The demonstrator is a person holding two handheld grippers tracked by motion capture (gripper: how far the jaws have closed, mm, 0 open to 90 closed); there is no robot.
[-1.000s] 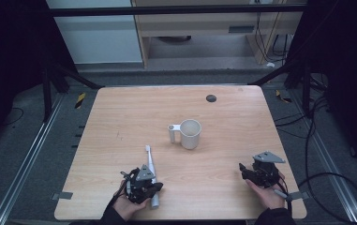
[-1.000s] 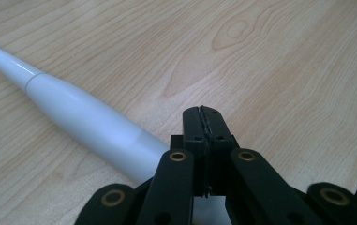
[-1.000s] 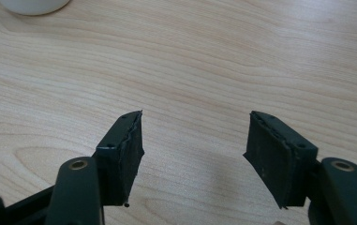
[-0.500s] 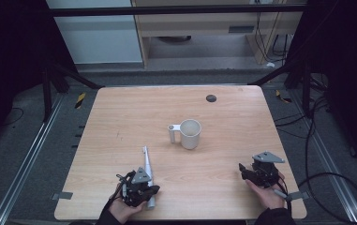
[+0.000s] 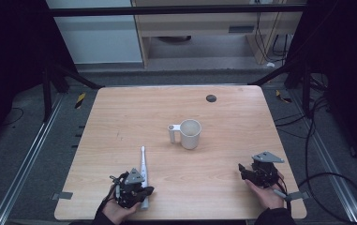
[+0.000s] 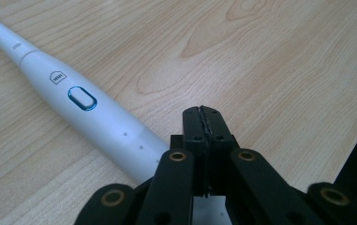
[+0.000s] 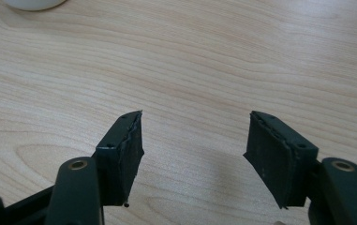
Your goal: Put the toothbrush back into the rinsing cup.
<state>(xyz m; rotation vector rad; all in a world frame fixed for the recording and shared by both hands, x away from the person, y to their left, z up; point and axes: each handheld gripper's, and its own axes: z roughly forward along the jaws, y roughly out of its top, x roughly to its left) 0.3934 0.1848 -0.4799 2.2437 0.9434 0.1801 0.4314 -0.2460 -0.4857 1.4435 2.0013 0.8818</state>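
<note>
Wooden counter [image 5: 120, 117] carries a mug [image 5: 189, 133] at center and the toothbrush [image 5: 142, 168] at 7 o'clock beside my closed, empty left tool [image 5: 141, 191]; my right tool [image 5: 244, 170] gapes empty, so I judge I should open the left wide over the handle before squeezing.

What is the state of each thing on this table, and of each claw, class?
Left claw: shut, holding nothing.
Right claw: open, holding nothing.
Electric toothbrush: lying flat beside the left claw, ungripped.
Mug: upright, handle towards the table's left.
</note>
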